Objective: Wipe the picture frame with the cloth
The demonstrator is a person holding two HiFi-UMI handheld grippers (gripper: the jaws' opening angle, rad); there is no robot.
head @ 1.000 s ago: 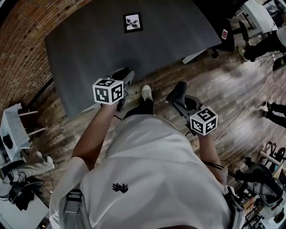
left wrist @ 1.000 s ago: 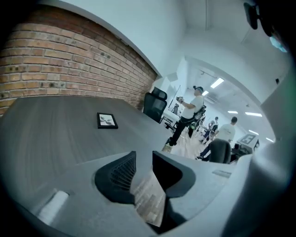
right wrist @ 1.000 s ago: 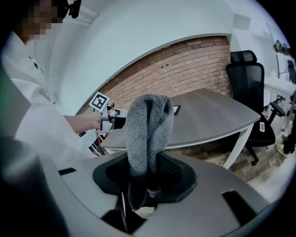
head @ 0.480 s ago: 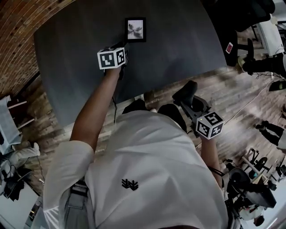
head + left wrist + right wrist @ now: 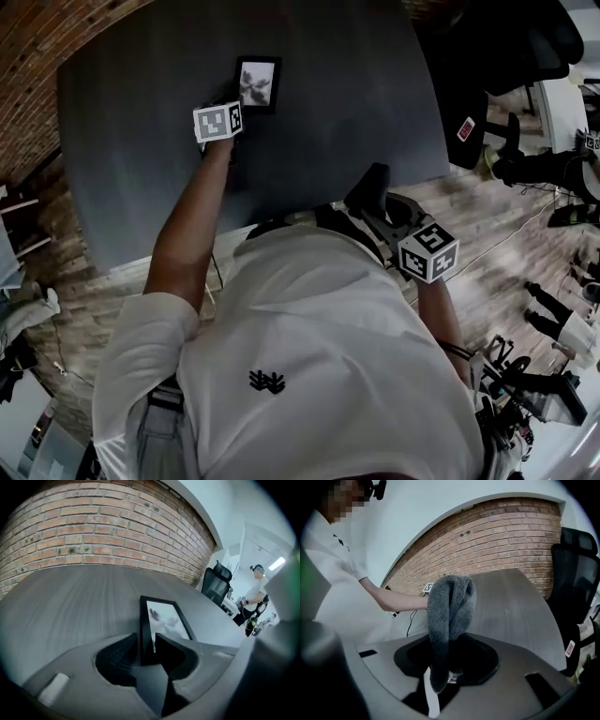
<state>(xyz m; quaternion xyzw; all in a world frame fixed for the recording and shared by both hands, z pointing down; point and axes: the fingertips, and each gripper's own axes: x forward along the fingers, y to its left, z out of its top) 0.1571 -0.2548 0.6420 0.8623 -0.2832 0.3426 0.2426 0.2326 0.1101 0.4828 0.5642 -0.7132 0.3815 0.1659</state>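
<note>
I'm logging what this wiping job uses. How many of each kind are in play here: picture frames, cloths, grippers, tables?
picture frame: 1
cloth: 1
grippers: 2 (left gripper closed on the frame's edge, right gripper holding the cloth)
table: 1
Total: 5

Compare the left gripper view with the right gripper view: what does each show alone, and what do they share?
Only the left gripper view shows the picture frame, its edge held between the fingers of the left gripper. Only the right gripper view shows the grey cloth, clamped in the right gripper. Both show the brick wall and the dark table.
</note>
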